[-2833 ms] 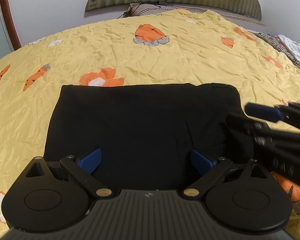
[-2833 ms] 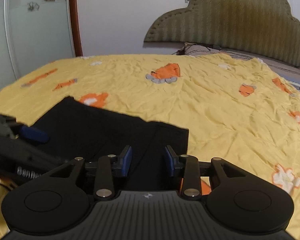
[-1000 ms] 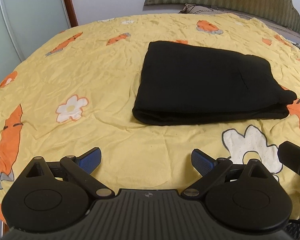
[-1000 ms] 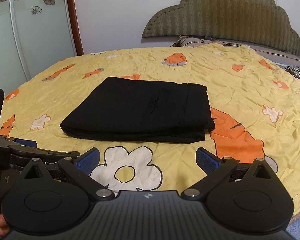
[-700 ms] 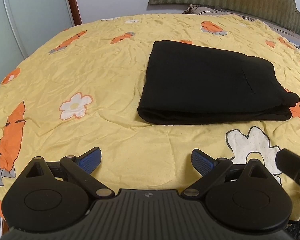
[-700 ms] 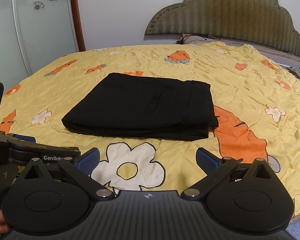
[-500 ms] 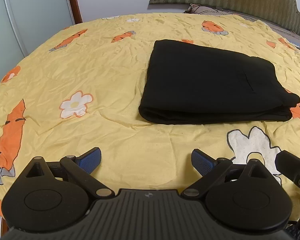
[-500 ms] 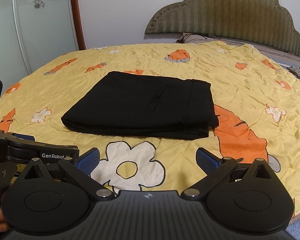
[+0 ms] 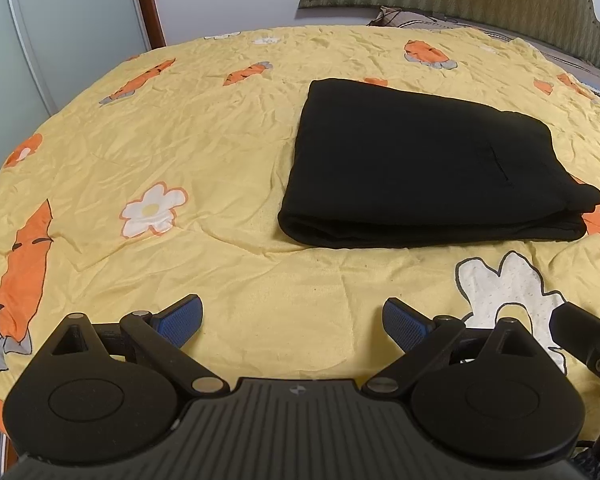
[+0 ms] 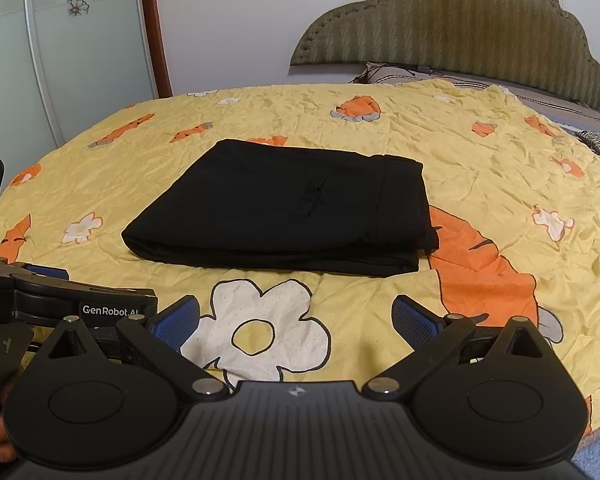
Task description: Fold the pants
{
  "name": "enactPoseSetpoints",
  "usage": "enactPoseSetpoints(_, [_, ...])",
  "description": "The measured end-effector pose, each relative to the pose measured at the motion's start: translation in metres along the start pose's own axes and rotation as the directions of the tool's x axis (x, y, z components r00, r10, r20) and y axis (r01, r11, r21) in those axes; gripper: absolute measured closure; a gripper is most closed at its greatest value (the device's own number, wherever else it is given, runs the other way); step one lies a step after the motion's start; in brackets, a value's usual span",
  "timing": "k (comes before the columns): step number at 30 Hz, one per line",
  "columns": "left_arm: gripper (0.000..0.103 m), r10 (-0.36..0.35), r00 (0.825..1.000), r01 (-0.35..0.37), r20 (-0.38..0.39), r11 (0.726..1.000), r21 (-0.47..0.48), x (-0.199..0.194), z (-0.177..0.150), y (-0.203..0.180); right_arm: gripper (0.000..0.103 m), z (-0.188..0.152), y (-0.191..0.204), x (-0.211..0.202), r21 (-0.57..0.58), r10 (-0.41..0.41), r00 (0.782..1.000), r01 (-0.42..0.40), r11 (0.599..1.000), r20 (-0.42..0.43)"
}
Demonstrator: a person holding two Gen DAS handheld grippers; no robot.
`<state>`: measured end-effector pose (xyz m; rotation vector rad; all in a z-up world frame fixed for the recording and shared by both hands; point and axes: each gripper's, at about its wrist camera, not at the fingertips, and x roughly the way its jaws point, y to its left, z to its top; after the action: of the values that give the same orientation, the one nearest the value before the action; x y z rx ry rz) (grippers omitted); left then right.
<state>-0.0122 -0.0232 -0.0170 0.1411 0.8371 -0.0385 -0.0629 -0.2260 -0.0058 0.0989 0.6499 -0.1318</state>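
1. the black pants [image 9: 420,168] lay folded into a flat, layered rectangle on the yellow bedspread [image 9: 204,152], near the middle of the bed.
2. the left gripper [image 9: 292,320] hung over bare bedspread short of the pants, jaws spread wide, gripping nothing.
3. the right gripper [image 10: 296,320] stood just beside it above a white flower print [image 10: 260,332], jaws likewise released and empty.
4. the padded headboard [image 10: 460,28] stood against the wall.

Both wrist cameras look low across the bed [image 9: 220,152] toward the headboard [image 10: 460,32], sharing the folded pants [image 9: 420,160] mid-distance.
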Motion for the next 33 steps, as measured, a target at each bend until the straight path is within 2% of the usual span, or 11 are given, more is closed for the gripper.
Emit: enactPoseSetpoints(33, [0.005,0.012,1.000,-0.012,0.003,1.000,-0.008,0.0001,-0.0006,0.0046,0.000,-0.0025,-0.0018,0.0061,-0.014,-0.011,1.000,0.011,1.000,-0.011])
